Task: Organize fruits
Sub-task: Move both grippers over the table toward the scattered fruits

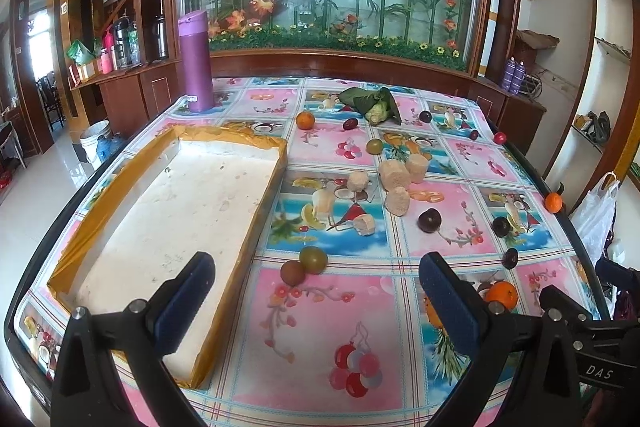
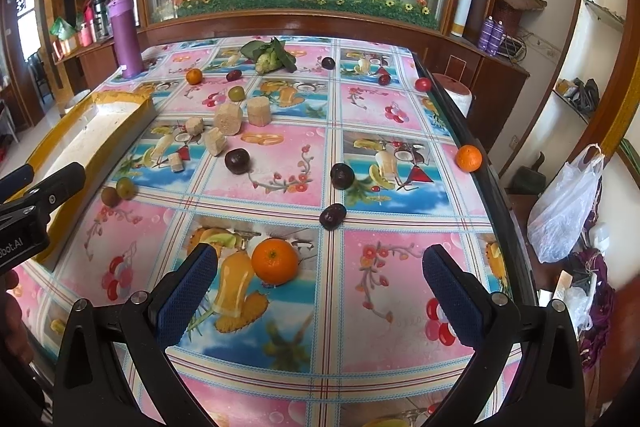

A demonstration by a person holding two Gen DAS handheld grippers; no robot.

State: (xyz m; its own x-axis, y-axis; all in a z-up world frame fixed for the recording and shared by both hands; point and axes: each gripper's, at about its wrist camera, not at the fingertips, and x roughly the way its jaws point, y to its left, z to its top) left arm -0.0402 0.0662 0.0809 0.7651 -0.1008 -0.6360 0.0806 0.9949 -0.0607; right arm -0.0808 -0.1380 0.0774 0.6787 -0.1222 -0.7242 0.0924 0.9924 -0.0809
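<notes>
Fruits lie scattered on a table with a fruit-print cloth (image 1: 320, 327). A white foam tray with yellow tape rim (image 1: 236, 137) sits at the left, empty. My left gripper (image 1: 316, 291) is open and empty above the table's near edge, just before a green fruit (image 1: 313, 259) and a brown fruit (image 1: 293, 272). My right gripper (image 2: 320, 279) is open and empty, with an orange (image 2: 275, 261) between and just beyond its fingers. Dark plums (image 2: 333, 215), (image 2: 342, 175), (image 2: 237, 160) lie beyond it. Beige cut chunks (image 1: 394, 174) sit mid-table.
A purple flask (image 1: 196, 61) stands at the far left corner. A leafy corn cob (image 1: 374, 103) lies at the back. An orange (image 2: 469, 157) sits at the right table edge. A white plastic bag (image 2: 564, 203) hangs right of the table. The left gripper's body (image 2: 36, 203) shows at left.
</notes>
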